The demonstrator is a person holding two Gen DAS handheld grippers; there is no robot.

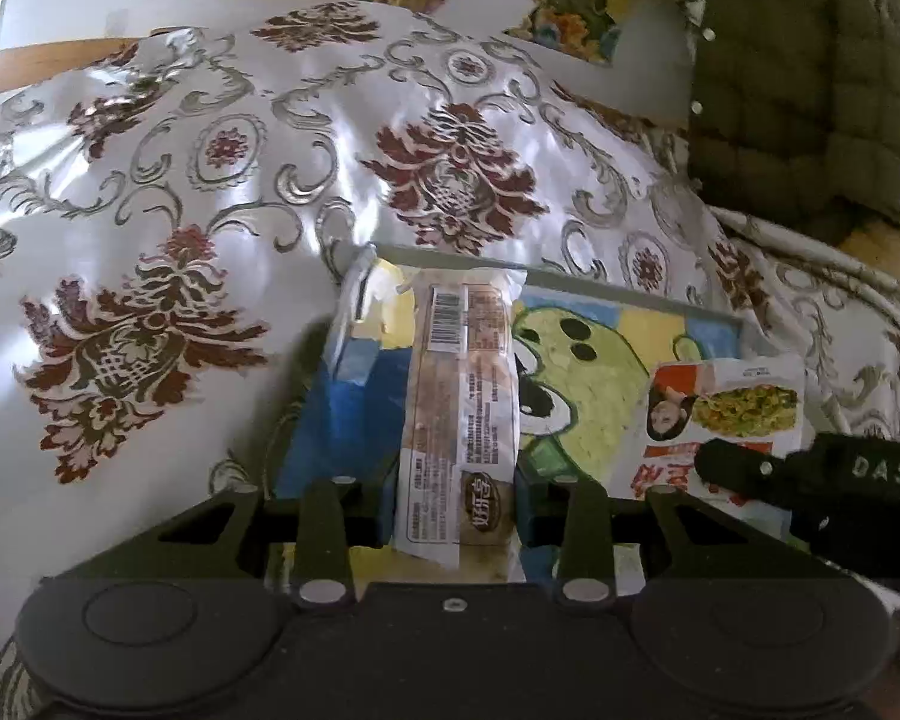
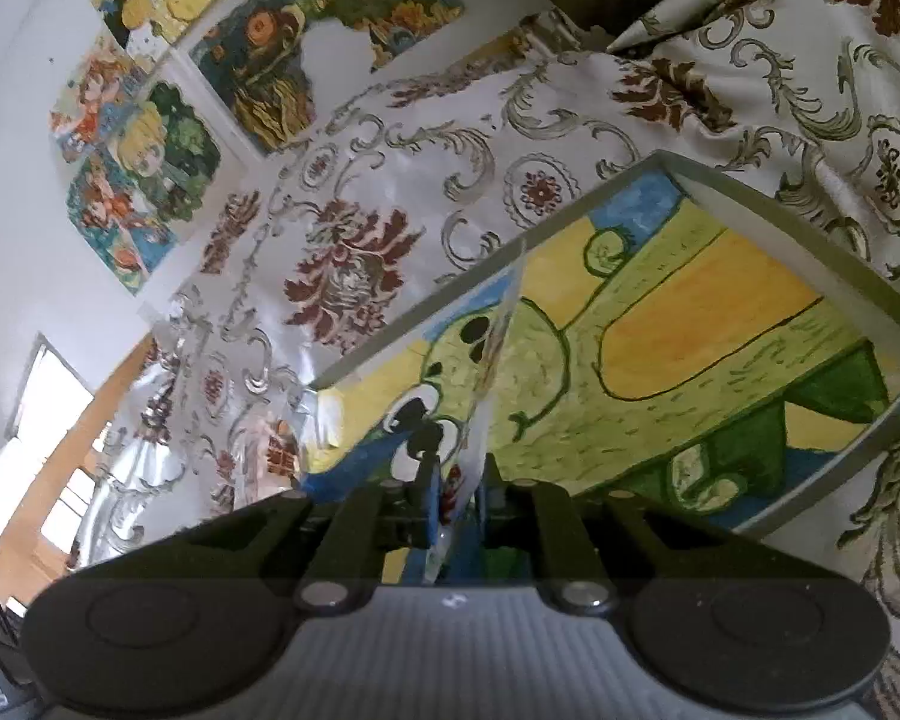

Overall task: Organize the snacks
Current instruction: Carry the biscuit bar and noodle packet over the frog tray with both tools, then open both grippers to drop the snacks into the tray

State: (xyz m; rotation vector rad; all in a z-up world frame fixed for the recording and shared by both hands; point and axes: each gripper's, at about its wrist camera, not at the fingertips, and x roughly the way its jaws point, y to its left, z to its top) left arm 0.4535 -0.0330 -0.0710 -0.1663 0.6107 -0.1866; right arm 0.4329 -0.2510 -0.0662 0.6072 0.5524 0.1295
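The long clear-wrapped pastry packet with a barcode label (image 1: pixel 459 408) sits clamped between the blue-padded fingers of the left gripper (image 1: pixel 456 516), gripped near its lower end. Its long axis runs straight forward along the fingers, so the far end points toward the back rim of the shallow grey tray with a painted green cartoon frog on its floor (image 1: pixel 630 294). The packet appears to hang over the tray's left part; whether its far end touches the floor cannot be told.

Just to the right, a flat white sachet printed with a woman's face and a green vegetable dish (image 1: pixel 729 414) is held edge-on in the right gripper (image 2: pixel 459 504), whose fingers are closed on its thin edge. It sits over the tray's right side, near the rim.

Both snacks already lie over the tray, so the coming move is probably a short lowering and release. The left packet needs room lengthwise; the sachet would go down beside it, parallel.

Under the tray lies a glossy white tablecloth with maroon and grey damask motifs (image 1: pixel 210 210).
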